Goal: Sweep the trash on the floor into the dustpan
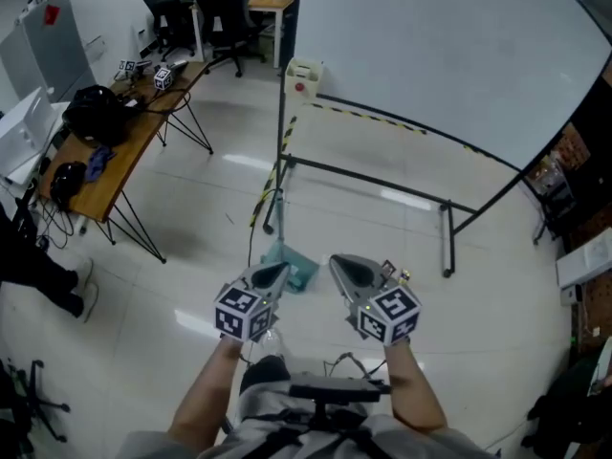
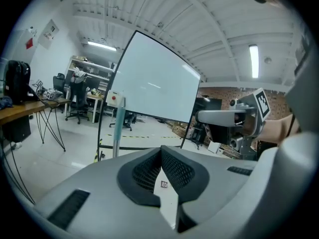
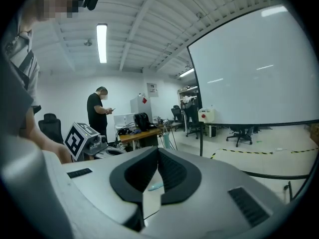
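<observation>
A: Nearest the lens: left claw [image 1: 279, 271] and right claw [image 1: 337, 261], side by side, held out ahead of the chest. Both clenched tight, nothing between the jaws.

B: Step in hand?

A: Approach, by the look of it. No sweeping yet, no tool picked up. Teal dustpan [image 1: 300, 270] on the floor just beyond the left claw, partly hidden behind it, near the foot of the whiteboard frame [image 1: 382, 178].

B: Broom?

A: Cannot say for sure. Teal-and-white pole [image 2: 118, 128] upright by the frame in the left gripper view. Probably a handle, of broom or dustpan unclear.

B: Trash?

A: Only one small squarish scrap [image 2: 163, 184] on the floor, glimpsed through the left jaws. Nothing else made out on the tiles.

B: Next move, then?

A: Likely: release one claw, dip it down, close on the handle. Other claw for the dustpan. Calls for a steeper downward tilt than now.

B: In the way?

A: Frame legs and crossbar close behind the dustpan. Striped yellow-black tape [image 1: 373, 116] on the floor under the whiteboard [image 1: 440, 55]. Long tabletop [image 1: 129, 151] well off to the left with a black bag [image 1: 96, 113] on it, office chairs [image 1: 225, 12] far back, a person in black [image 3: 98, 114] standing near the tabletop. None across the path.
</observation>
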{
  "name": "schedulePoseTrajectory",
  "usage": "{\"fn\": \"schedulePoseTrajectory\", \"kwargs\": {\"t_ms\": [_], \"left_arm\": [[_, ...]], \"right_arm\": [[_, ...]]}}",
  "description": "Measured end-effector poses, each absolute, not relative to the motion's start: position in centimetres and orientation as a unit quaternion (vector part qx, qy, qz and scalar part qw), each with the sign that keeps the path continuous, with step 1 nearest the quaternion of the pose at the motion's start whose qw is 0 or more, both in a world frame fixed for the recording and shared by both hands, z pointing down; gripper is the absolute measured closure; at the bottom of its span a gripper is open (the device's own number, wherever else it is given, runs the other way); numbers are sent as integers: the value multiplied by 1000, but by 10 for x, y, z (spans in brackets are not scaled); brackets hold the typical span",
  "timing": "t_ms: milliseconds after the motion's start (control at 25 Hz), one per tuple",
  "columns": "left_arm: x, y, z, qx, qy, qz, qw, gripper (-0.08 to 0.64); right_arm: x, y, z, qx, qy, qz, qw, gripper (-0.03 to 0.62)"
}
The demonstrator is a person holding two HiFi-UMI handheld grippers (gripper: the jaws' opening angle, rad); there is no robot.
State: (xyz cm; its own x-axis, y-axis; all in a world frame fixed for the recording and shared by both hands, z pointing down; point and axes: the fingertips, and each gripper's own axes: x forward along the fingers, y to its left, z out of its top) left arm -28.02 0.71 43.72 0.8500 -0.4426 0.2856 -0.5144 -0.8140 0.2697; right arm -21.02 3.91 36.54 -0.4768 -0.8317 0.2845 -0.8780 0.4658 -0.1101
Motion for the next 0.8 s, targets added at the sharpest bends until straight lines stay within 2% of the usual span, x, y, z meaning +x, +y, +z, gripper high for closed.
{"fn": "schedulePoseTrajectory", "kwargs": {"t_ms": [160, 360, 800], "left_arm": [[-288, -34, 457, 940, -256, 111, 197, 560], [-282, -79, 464, 938, -254, 132, 194, 560], [-273, -119, 522, 882, -365, 217, 204, 560]], "right_arm": [[-212, 2, 374, 504, -845, 136, 115, 586], [-201, -43, 379, 509, -841, 146, 115, 586], [-197, -106, 393, 390, -901, 150, 114, 586]]}}
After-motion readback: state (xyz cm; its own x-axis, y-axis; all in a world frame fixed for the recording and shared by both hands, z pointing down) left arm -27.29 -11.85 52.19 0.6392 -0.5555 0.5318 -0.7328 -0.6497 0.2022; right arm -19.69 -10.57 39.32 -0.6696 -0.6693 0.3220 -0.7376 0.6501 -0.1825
